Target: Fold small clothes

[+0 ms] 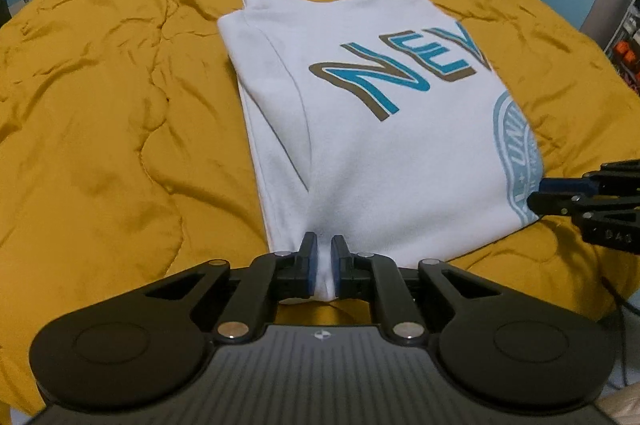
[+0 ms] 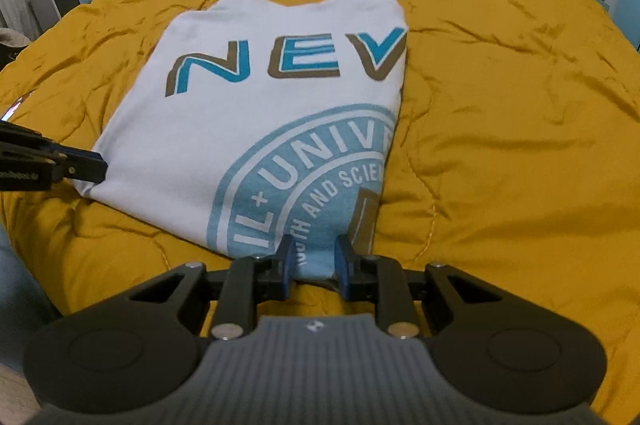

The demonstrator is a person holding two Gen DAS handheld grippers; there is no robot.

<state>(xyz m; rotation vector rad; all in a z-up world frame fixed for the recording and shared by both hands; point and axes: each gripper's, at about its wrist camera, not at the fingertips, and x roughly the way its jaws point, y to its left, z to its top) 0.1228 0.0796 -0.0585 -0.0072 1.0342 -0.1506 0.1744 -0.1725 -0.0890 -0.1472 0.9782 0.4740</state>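
Both grippers, left (image 1: 324, 245) and right (image 2: 312, 251), pinch the white shirt's (image 1: 372, 145) near edge.

Bed (image 1: 100, 145), covered by wrinkled mustard-yellow quilt (image 2: 500, 145), is carrying one folded white T-shirt (image 1: 380, 153) with blue print, lying print-up near quilt centre.
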